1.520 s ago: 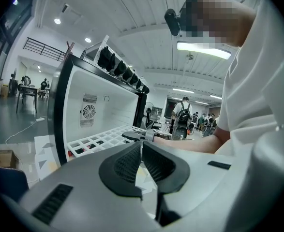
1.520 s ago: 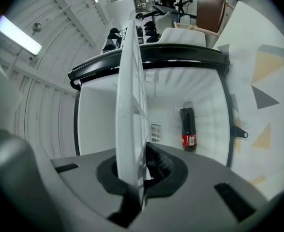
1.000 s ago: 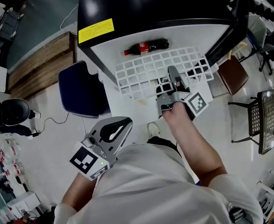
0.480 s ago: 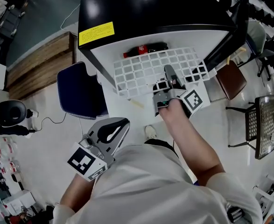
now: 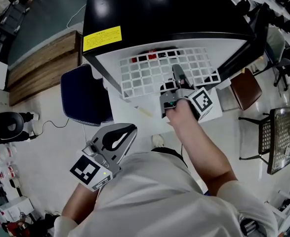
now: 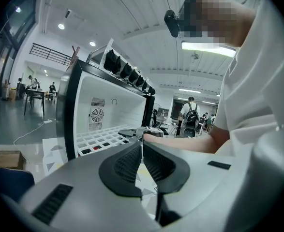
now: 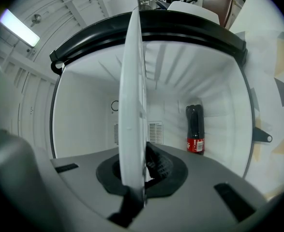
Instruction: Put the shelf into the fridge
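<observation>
A white wire-grid shelf [image 5: 164,70] lies flat, half inside the open fridge [image 5: 159,14], a black cabinet with a white inside. My right gripper [image 5: 176,74] is shut on the shelf's near edge. In the right gripper view the shelf [image 7: 132,100] shows edge-on between the pads, with the fridge's back wall behind it. A cola bottle [image 7: 195,129] lies on the fridge floor; from the head view the bottle [image 5: 154,56] shows only through the grid. My left gripper [image 5: 126,134] hangs shut and empty by the person's torso, its jaws [image 6: 142,153] pressed together.
A blue chair [image 5: 85,95] stands left of the fridge, beside a wooden platform [image 5: 41,65]. The fridge door [image 5: 246,36] is swung open to the right, with a brown chair [image 5: 246,83] beyond it. A black mesh table [image 5: 283,132] stands at the far right.
The shelf has slid further into the fridge and now covers the cola bottle. My right gripper has moved forward with it. The left gripper has barely moved.
</observation>
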### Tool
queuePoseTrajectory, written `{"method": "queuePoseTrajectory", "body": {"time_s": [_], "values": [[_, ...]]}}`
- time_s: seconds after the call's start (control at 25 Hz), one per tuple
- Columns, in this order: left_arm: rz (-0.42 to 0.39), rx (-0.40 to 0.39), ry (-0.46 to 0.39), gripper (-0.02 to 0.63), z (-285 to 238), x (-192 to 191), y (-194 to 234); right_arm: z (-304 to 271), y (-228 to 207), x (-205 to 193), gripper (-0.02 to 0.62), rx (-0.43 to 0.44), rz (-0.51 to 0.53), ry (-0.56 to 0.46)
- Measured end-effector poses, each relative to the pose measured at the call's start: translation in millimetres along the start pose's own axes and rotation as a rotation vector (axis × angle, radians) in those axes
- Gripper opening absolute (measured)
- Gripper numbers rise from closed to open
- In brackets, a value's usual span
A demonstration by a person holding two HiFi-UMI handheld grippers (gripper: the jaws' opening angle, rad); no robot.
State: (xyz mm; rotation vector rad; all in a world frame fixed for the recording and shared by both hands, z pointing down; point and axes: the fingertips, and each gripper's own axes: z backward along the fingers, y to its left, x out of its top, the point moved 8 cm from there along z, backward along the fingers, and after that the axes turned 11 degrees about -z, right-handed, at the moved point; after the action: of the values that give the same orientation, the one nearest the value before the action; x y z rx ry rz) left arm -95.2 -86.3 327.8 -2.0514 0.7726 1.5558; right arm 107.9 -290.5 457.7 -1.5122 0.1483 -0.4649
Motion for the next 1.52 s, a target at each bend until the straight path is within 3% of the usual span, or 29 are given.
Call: {"method": "queuePoseTrajectory", "body": {"time_s": [1.52], "values": [[0.018, 0.122, 0.005, 0.028, -21.5, 5.2, 18.7, -85.7, 0.2, 9.6, 0.018, -0.005, 0.030, 0.061]]}}
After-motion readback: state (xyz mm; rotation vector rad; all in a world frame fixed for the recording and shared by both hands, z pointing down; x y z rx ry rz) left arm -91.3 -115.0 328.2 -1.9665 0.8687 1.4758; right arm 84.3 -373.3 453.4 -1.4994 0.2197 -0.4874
